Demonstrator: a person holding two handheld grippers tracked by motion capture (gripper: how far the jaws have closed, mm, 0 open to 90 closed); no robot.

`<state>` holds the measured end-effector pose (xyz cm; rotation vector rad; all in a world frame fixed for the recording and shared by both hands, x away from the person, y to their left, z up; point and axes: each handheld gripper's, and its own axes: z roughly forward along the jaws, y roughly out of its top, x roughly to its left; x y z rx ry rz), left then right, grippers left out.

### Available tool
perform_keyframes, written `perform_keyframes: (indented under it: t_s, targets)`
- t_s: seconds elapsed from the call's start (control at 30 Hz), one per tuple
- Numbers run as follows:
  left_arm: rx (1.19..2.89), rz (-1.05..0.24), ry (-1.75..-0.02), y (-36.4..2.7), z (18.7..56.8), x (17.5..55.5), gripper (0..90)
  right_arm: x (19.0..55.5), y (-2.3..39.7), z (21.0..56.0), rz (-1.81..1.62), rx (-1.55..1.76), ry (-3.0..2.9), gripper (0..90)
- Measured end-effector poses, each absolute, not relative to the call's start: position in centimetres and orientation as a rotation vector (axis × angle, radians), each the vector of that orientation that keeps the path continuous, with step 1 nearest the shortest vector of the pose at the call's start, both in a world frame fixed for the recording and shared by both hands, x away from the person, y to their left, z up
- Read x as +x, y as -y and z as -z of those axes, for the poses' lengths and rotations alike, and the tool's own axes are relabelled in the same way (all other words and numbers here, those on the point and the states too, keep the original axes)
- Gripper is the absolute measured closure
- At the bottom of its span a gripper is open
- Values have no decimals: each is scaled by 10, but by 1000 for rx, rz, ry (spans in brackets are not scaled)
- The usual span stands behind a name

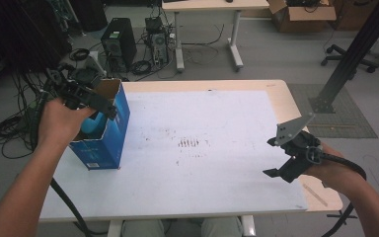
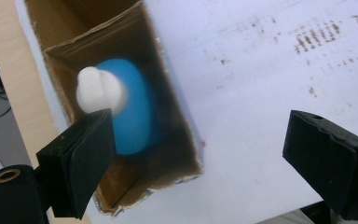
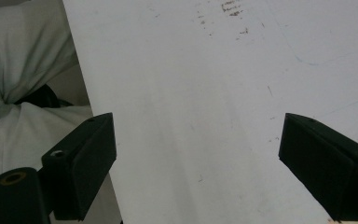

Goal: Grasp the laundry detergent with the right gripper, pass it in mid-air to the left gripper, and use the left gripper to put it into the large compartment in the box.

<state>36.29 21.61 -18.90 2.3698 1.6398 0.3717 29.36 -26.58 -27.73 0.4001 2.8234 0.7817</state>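
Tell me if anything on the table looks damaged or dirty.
The blue cardboard box, holding a blue bottle with a white cap, has a frayed, torn rim at its near corner. Brown smudges stain the middle of the white table mat.

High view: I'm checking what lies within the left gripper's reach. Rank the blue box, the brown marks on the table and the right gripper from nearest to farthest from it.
1. Blue box: directly under the left gripper, at the table's left edge.
2. Brown marks: mid-table.
3. Right gripper: far across, at the right edge.
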Motion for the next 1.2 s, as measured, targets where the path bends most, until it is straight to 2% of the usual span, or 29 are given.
perform_keyframes:
  t_s: [1.2]
  targets:
    - [2607, -271, -1236, -132, 174, 356, 79, 296, 266, 271, -753, 429, -2835, 106]
